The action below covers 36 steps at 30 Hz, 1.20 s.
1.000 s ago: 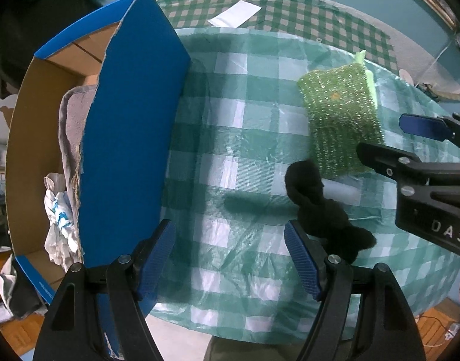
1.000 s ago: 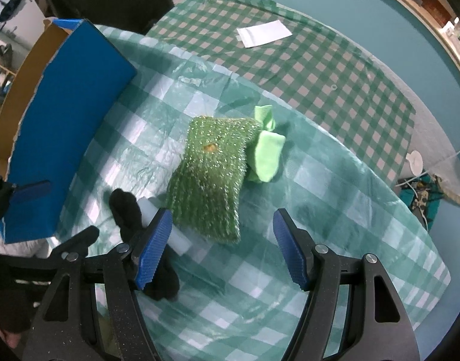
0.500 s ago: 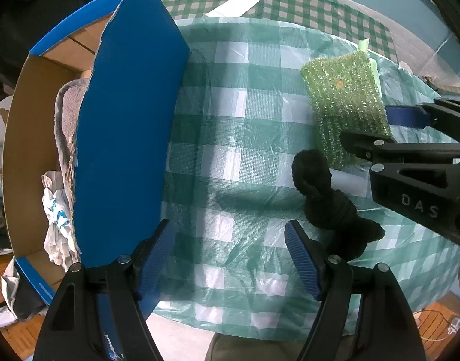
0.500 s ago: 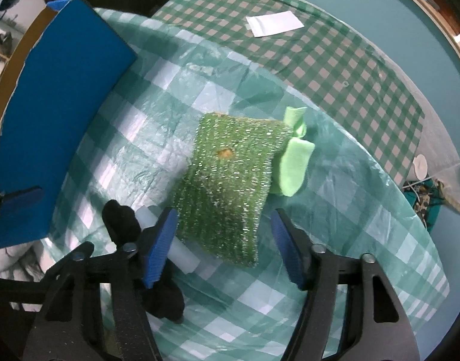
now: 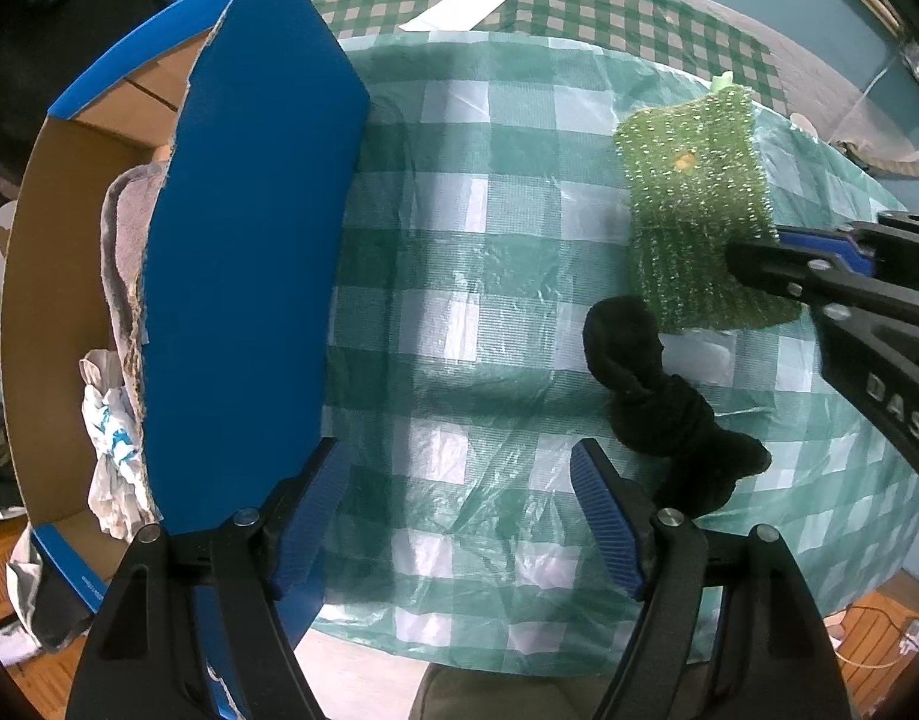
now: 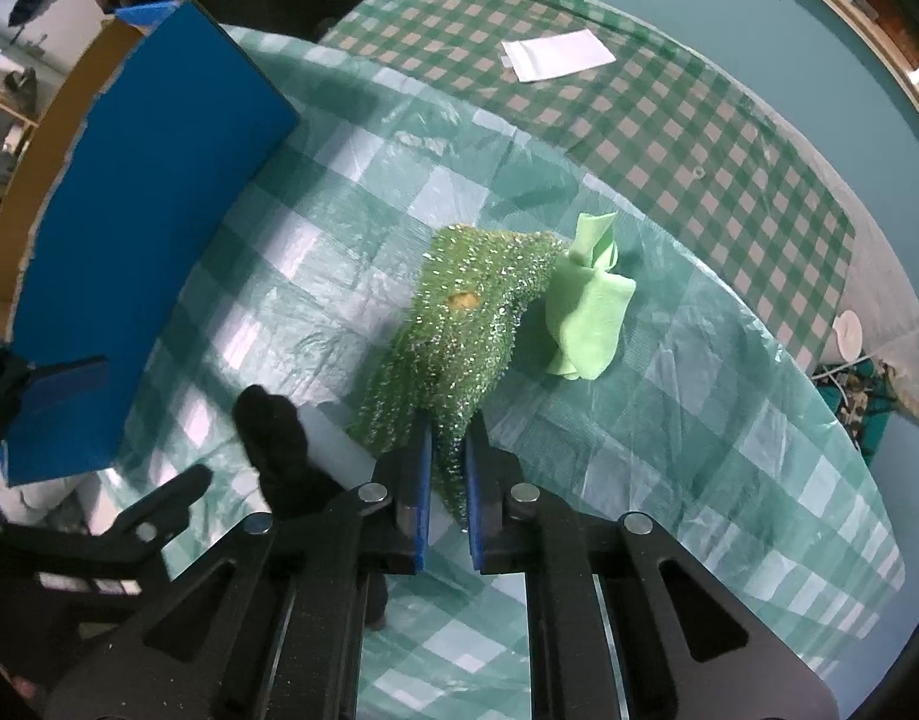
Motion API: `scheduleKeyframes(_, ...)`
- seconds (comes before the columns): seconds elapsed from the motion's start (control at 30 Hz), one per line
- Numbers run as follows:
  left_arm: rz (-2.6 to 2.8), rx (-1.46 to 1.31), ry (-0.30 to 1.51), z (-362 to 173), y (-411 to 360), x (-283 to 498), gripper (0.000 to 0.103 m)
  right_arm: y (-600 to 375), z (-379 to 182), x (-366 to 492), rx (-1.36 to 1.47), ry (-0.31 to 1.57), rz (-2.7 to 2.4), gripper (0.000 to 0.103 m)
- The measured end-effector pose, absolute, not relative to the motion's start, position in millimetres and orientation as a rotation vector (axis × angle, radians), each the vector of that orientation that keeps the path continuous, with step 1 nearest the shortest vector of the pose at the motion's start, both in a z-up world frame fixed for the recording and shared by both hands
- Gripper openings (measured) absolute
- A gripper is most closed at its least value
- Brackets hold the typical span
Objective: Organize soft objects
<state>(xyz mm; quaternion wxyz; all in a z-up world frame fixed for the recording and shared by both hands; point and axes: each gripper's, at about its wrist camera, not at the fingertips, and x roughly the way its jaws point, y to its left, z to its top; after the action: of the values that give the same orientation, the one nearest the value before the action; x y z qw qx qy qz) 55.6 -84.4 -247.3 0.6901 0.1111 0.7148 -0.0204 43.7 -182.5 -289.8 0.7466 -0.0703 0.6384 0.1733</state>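
The right gripper (image 6: 447,462) has its blue pads pinched tight on the near edge of the sparkly green scrubber (image 6: 465,324), which bunches up off the checked tablecloth (image 6: 669,420) just beside a pale green cloth (image 6: 585,324). The left gripper (image 5: 459,504) hangs with its jaws spread wide and holding nothing, between the blue cardboard box (image 5: 243,276) and a black sock (image 5: 657,402) lying on the cloth.

Checked tablecloth table (image 6: 729,396): blue box (image 5: 249,252), black sock (image 5: 657,396), green cloth (image 6: 585,324), white paper (image 6: 555,57).
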Motion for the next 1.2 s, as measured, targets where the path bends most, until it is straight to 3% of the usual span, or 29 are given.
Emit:
scheduleKeyframes(0.67,-0.096,0.168,1.621,-247,-105,57,0.083,-248,-277,-5,-0.037,1.421,0.309,0.010)
scheduleKeyframes(0.73,-0.091,0.144,1.624,-248,-108,60,0.084,-254,-280,-7,-0.016,1.424,0.293,0.013)
scheduleKeyframes(0.8,-0.085,0.121,1.627,-251,-110,63,0.087,-259,-282,-10,-0.007,1.428,0.280,0.025)
scheduleKeyframes(0.87,-0.076,0.106,1.635,-255,-114,66,0.087,-262,-283,-11,-0.004,1.429,0.273,0.031)
scheduleKeyframes(1.2,-0.070,0.008,1.708,-281,-119,69,0.087,-270,-288,-13,0.008,1.450,0.269,0.037)
